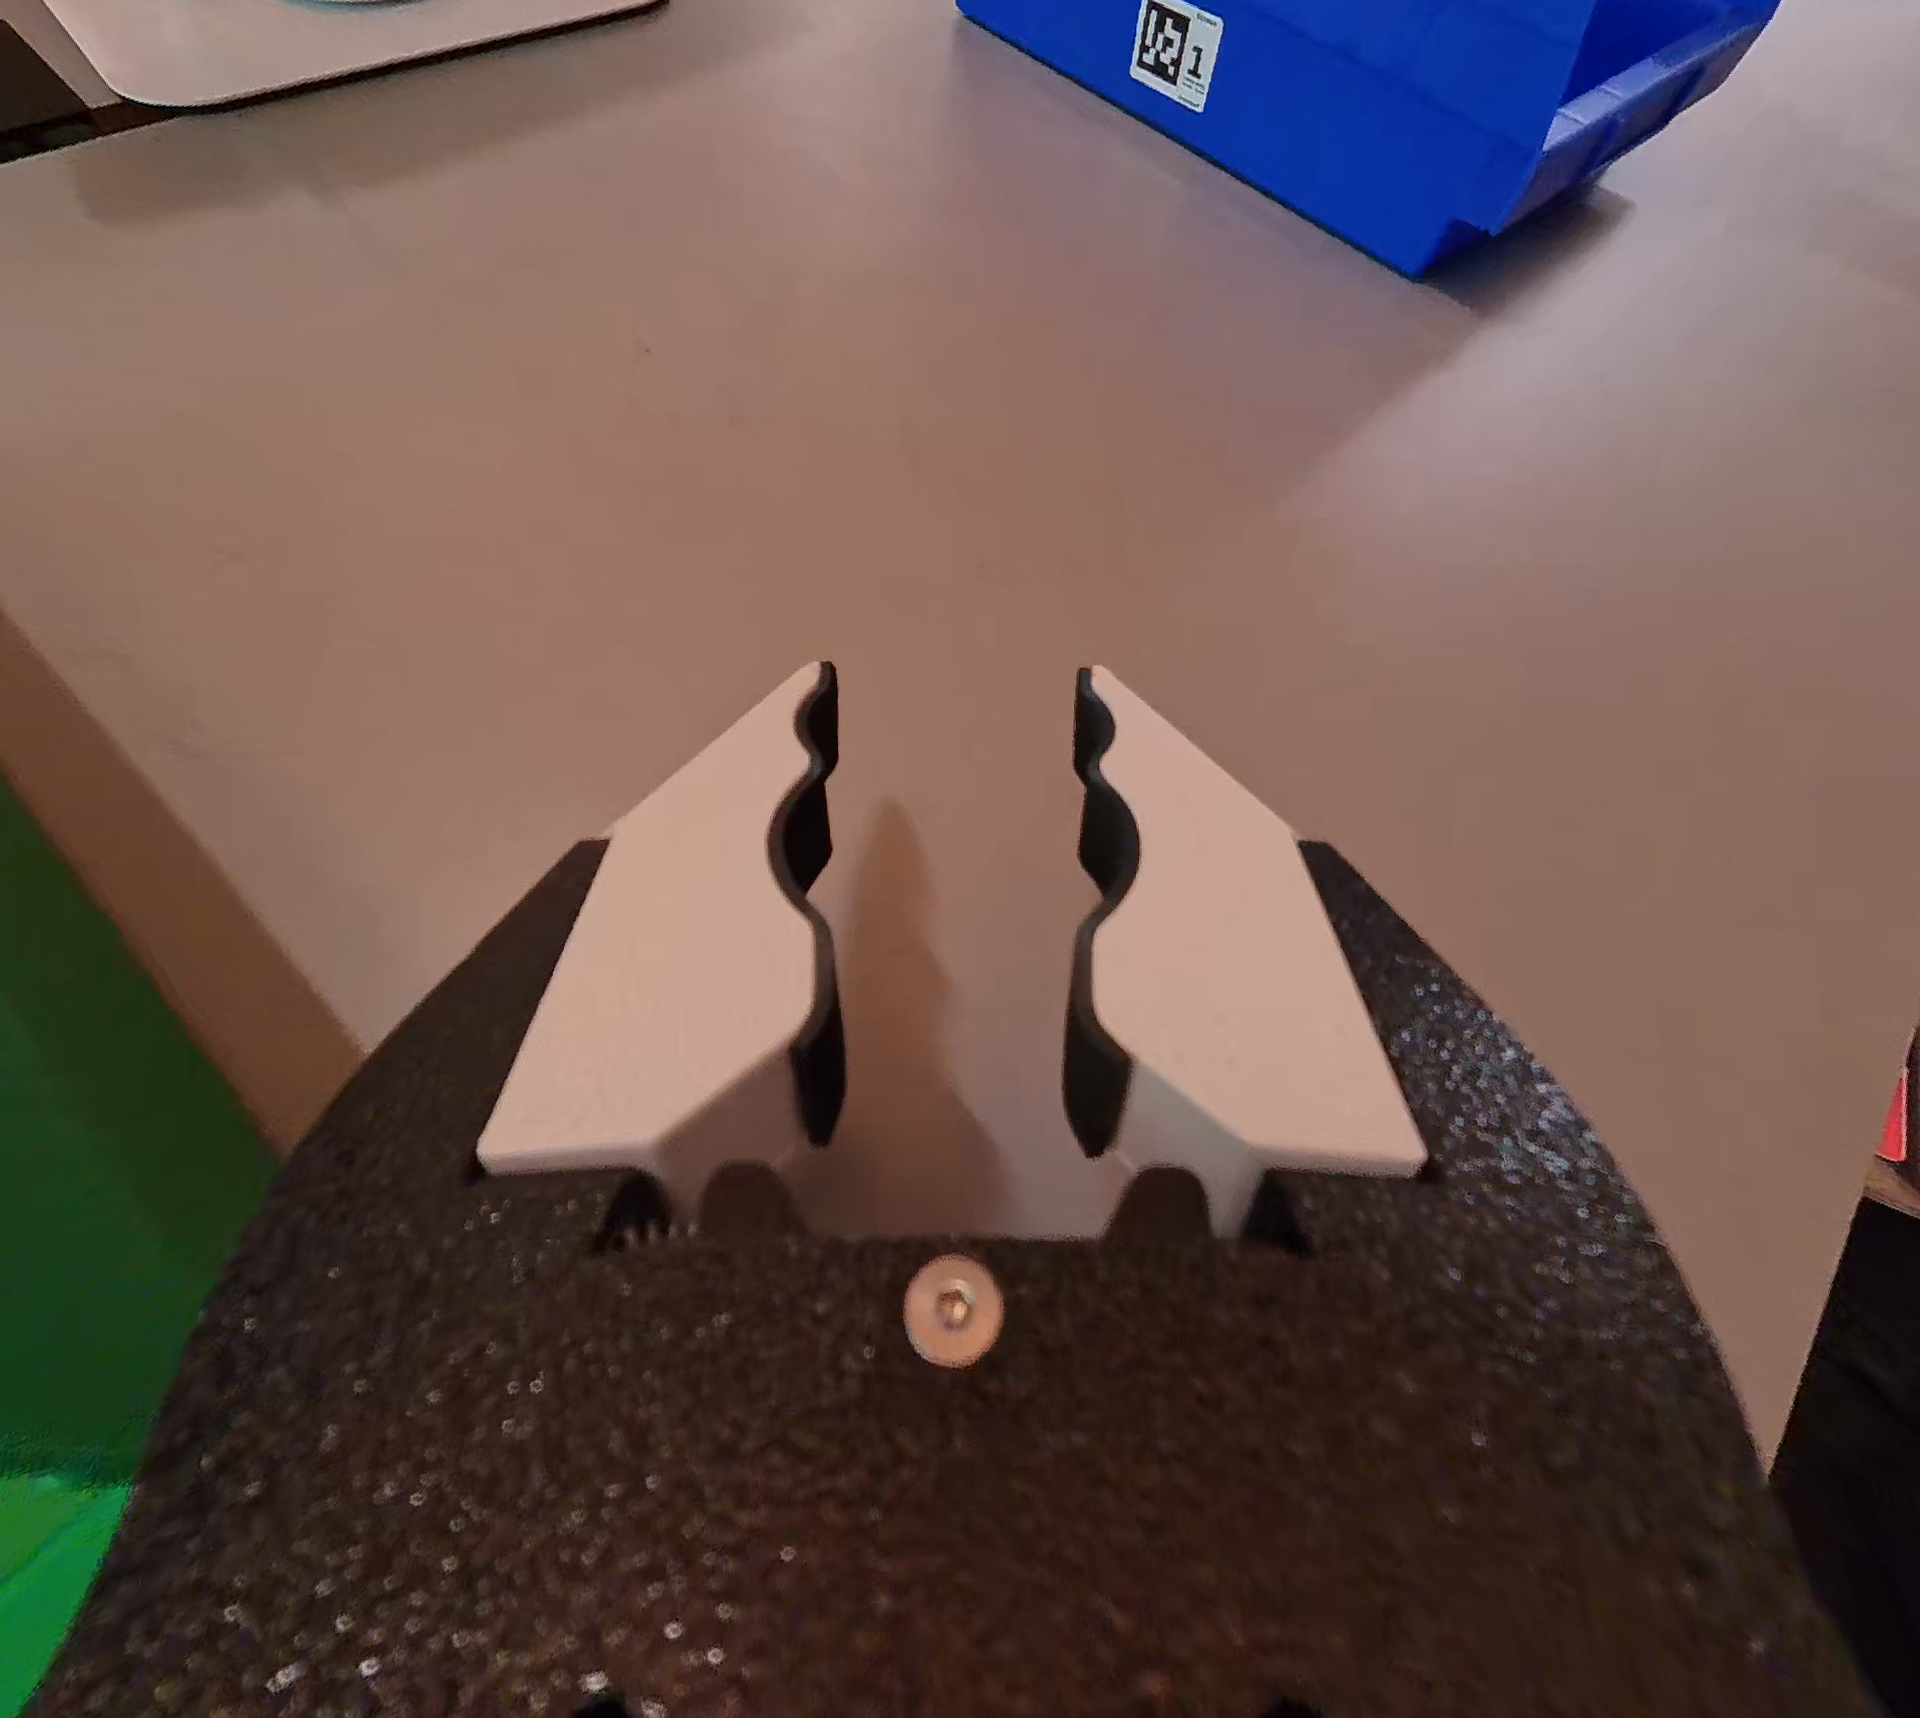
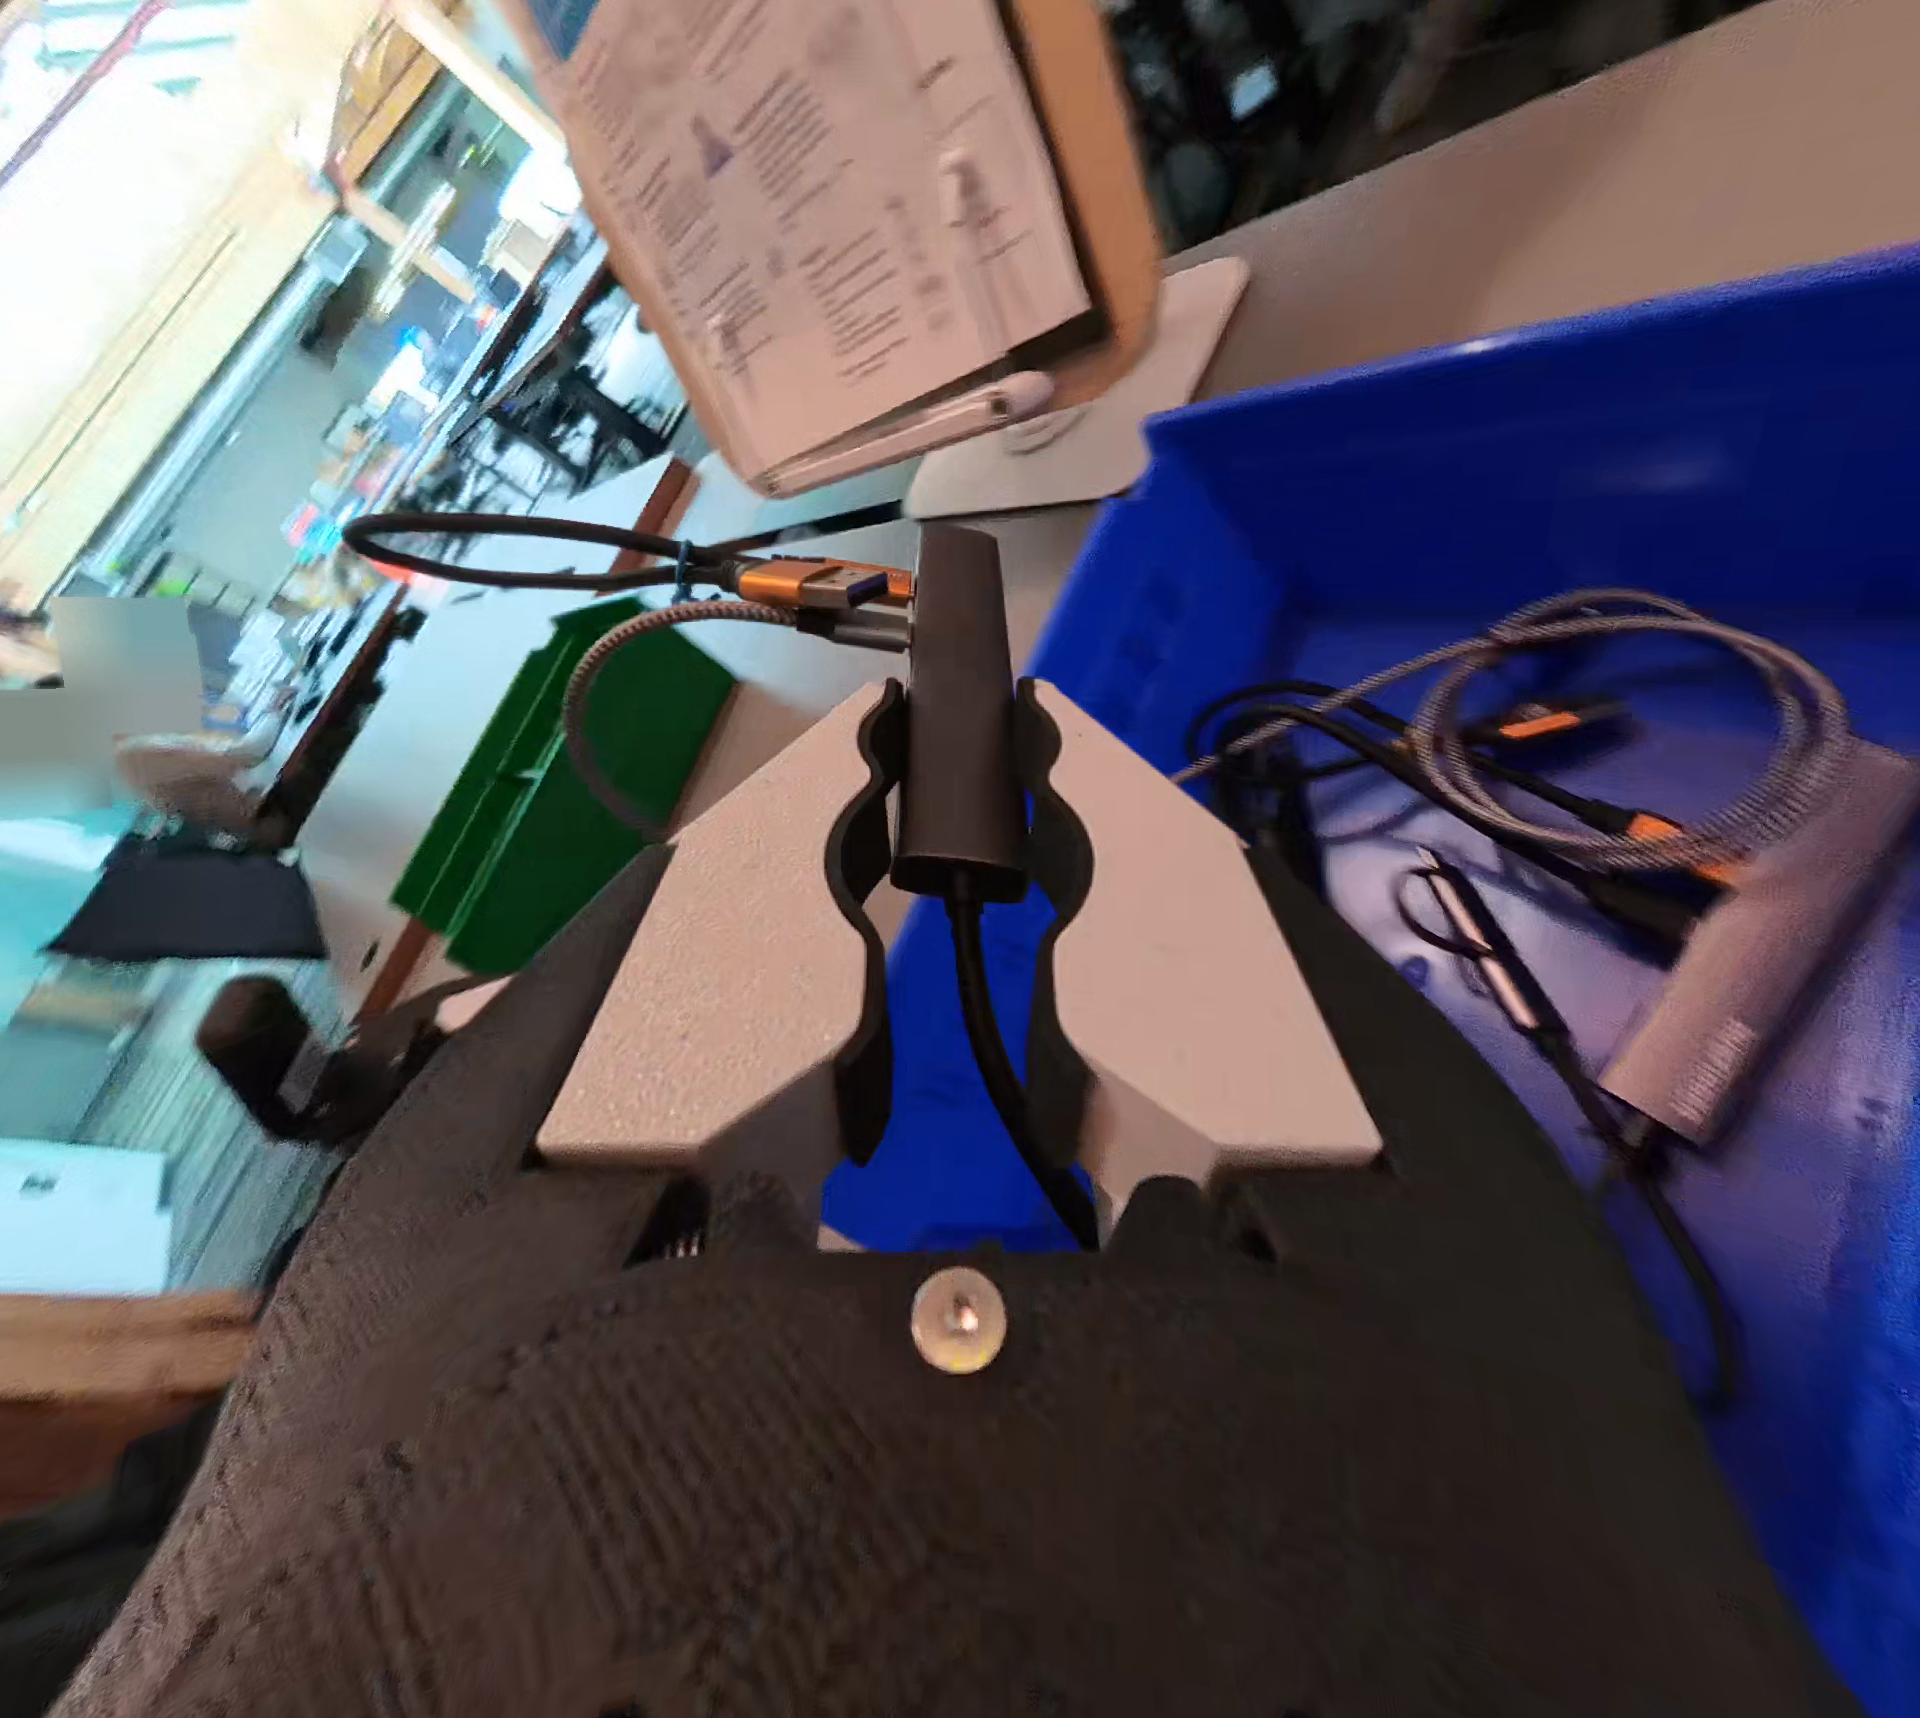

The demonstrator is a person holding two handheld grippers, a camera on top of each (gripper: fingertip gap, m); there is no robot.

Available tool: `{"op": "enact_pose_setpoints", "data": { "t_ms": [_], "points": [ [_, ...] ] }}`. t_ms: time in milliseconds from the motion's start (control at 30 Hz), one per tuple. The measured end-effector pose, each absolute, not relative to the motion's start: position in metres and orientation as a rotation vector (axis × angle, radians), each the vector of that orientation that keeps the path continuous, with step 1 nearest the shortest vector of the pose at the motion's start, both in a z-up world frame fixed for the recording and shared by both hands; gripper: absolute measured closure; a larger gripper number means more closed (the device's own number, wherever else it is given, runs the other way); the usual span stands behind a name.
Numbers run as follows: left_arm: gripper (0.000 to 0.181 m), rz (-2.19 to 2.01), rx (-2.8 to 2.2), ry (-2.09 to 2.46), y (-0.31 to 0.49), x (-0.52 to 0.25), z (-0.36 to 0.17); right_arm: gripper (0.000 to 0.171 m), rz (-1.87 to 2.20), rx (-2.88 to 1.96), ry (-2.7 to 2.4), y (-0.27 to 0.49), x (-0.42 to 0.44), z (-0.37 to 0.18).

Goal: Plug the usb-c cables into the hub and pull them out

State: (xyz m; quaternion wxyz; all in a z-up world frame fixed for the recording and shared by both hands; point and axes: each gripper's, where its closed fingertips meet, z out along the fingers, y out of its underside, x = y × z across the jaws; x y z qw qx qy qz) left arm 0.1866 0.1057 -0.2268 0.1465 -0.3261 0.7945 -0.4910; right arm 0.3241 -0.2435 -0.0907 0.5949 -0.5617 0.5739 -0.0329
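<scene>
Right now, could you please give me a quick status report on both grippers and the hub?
Left hand-held gripper open, empty, above bare table. Right hand-held gripper shut on dark hub. Two cables plugged into it. Nothing in the way.

— What do we see of the hub [image 2: 956, 712]?
— A slim dark bar, upright, pinched between the fingers of our right hand-held gripper [image 2: 956, 702], its own black lead trailing down.
— And the cables?
— Two sit plugged into its left side: one with an orange connector [image 2: 800, 579], one grey braided [image 2: 665, 629]. More cables [image 2: 1621, 733] lie coiled in the blue bin [image 2: 1455, 463].
</scene>
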Motion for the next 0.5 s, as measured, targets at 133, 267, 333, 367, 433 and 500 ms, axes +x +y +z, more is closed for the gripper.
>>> {"op": "enact_pose_setpoints", "data": {
  "t_ms": [133, 267, 333, 367, 433, 500],
  "points": [
    [0.138, -1.412, -0.94, 2.288, 0.106, 0.186, -0.227, 0.153, -0.352, -1.287, 1.482, -0.29, 0.32, -0.121],
    [0.138, -1.431, -0.95, 2.301, 0.101, 0.185, -0.229, 0.171, -0.822, -1.502, 1.559, -0.327, 0.314, -0.128],
    [0.138, -1.423, -0.946, 2.315, 0.098, 0.185, -0.232, 0.171, -1.057, -1.658, 1.496, -0.333, 0.315, -0.118],
    [0.138, -1.417, -0.941, 2.321, 0.097, 0.184, -0.233, 0.171, -1.118, -1.77, 1.46, -0.332, 0.315, -0.121],
    [0.138, -1.411, -0.927, 2.333, 0.093, 0.182, -0.233, 0.167, -1.147, -1.97, 1.447, -0.331, 0.314, -0.136],
    [0.137, -1.396, -0.903, 2.345, 0.09, 0.18, -0.231, 0.145, -1.128, -2.048, 1.403, -0.322, 0.309, -0.137]
  ]
}}
